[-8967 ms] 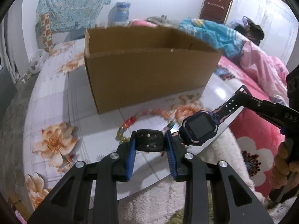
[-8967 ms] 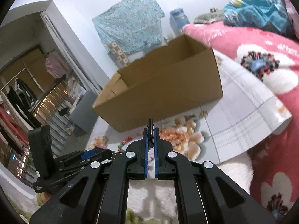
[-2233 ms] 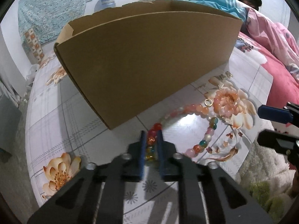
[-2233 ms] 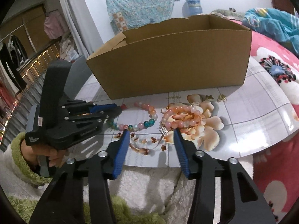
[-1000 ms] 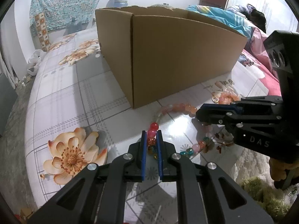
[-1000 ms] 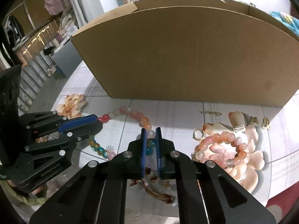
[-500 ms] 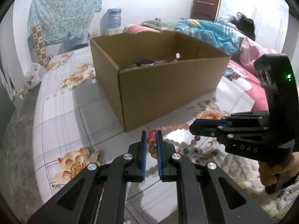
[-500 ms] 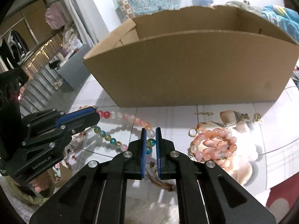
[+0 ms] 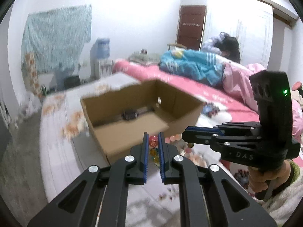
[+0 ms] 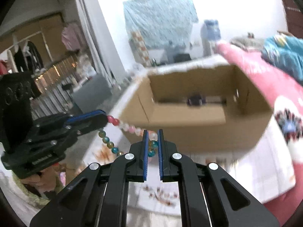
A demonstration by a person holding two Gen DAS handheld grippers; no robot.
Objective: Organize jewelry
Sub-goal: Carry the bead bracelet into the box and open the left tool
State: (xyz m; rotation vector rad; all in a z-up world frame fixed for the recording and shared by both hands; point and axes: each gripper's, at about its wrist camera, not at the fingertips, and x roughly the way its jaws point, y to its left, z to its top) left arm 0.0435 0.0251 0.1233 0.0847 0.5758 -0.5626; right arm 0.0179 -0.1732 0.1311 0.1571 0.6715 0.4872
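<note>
While a watch [image 9: 129, 115] already lies in the box [image 9: 117, 143], both grippers, left [image 9: 152, 147] and right [image 10: 152, 145], pinch the bead necklace [image 10: 121, 125] short of it; other pieces look left to pack

Both my views are smeared by motion blur. The dark object [image 9: 129, 114] on the floor of the cardboard box [image 9: 121, 141] is too soft to identify. My right hand-held gripper [image 9: 186, 133] hides part of the bead necklace [image 10: 130, 128], and the tabletop [image 9: 56, 151] pattern is illegible.
</note>
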